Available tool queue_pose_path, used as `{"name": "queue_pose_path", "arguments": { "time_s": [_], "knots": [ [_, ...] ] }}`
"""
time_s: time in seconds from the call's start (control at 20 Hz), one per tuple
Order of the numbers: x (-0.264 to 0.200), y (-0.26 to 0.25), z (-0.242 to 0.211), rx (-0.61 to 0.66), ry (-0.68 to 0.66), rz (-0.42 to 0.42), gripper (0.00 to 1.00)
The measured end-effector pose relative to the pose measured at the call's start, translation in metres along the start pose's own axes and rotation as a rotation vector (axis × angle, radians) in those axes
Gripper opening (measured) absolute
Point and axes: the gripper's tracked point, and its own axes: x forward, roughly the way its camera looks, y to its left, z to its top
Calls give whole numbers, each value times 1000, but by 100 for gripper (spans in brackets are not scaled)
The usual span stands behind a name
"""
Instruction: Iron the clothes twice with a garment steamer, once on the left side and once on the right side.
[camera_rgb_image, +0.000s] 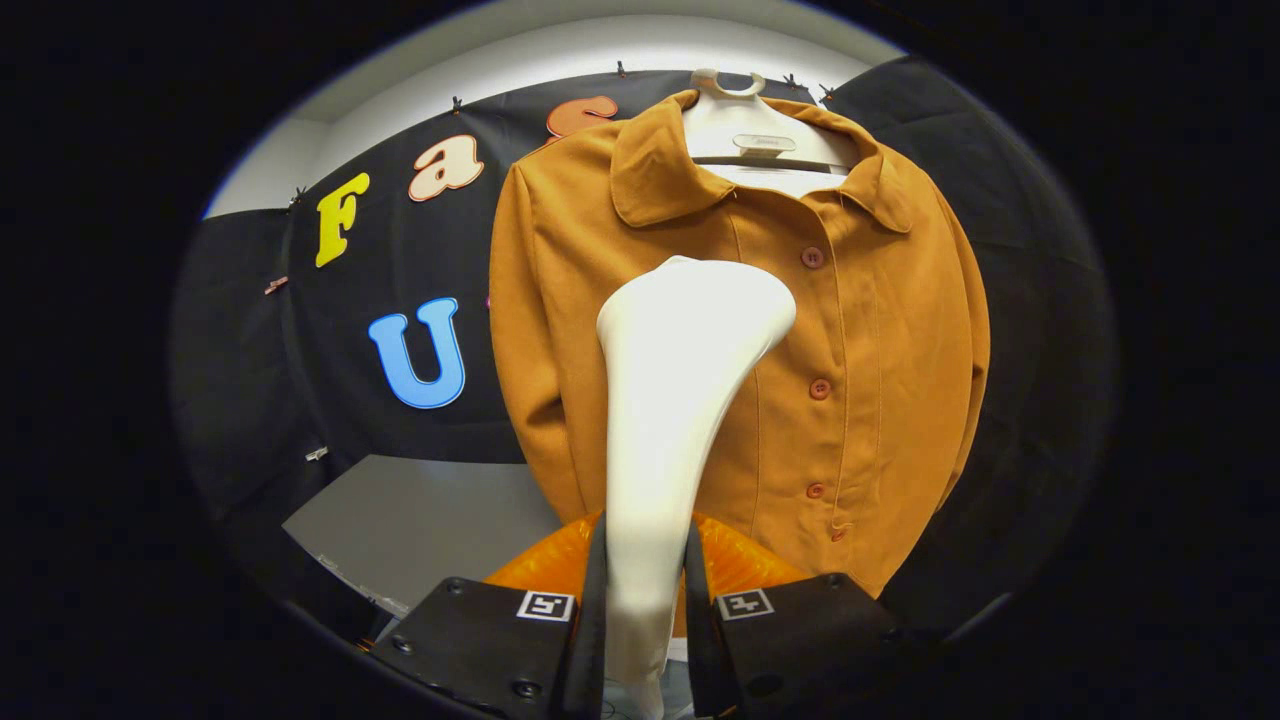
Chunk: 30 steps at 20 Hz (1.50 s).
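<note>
A mustard-brown button-up jacket (860, 330) hangs on a white hanger (745, 120) against the booth's black wall. My gripper (645, 590) is shut on the white handle of a garment steamer (670, 400). The steamer rises from between the fingers, and its wide head lies over the jacket's left front panel, just left of the button row. An orange translucent part of the steamer (740, 565) shows behind the fingers. I cannot tell whether the head touches the cloth.
A grey tabletop (420, 520) lies below and to the left of the jacket. Black cloth walls stand on both sides, with a white ceiling above them.
</note>
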Motion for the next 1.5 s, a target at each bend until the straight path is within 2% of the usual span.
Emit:
{"name": "queue_pose_path", "arguments": {
  "time_s": [0.35,1.5],
  "knots": [
    [12,-8,-31,13,64,10,37],
    [12,-29,-192,58,372,-25,37]
  ]
}}
